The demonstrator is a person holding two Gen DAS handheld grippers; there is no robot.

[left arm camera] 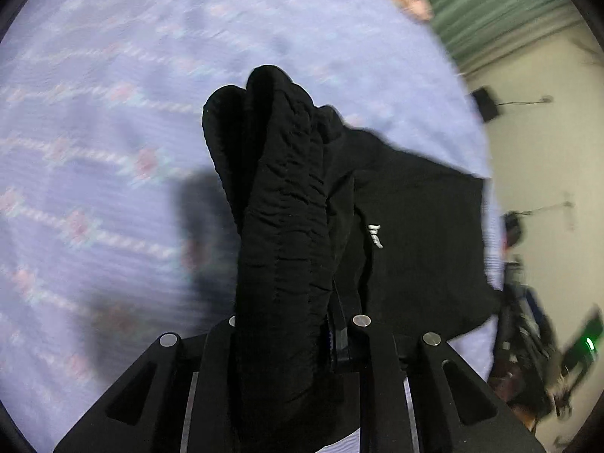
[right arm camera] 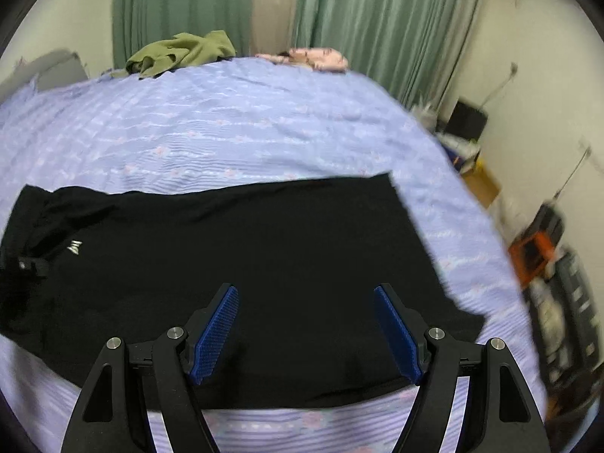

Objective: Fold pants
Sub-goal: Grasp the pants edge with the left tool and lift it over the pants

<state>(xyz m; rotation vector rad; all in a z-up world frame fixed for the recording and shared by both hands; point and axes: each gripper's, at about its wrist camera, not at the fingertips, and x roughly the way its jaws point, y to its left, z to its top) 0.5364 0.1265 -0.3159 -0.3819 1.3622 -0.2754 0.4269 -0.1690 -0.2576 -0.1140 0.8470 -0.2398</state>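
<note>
One lilac patterned bedspread (right arm camera: pixel 264 128) covers the bed, and the black pants (right arm camera: pixel 264 249) lie spread across its near part. The left gripper (left arm camera: pixel 287 324) is clamped on a bunched, gathered band of the pants, which rises between its jaws above the bedspread. The right gripper (right arm camera: pixel 306 334) hangs over the flat pants with its blue pads (right arm camera: pixel 215 334) wide apart, holding nothing.

Black pants (right arm camera: pixel 264 256) lie flat on the bed, gathered waistband (left arm camera: pixel 279 196) lifted.
</note>
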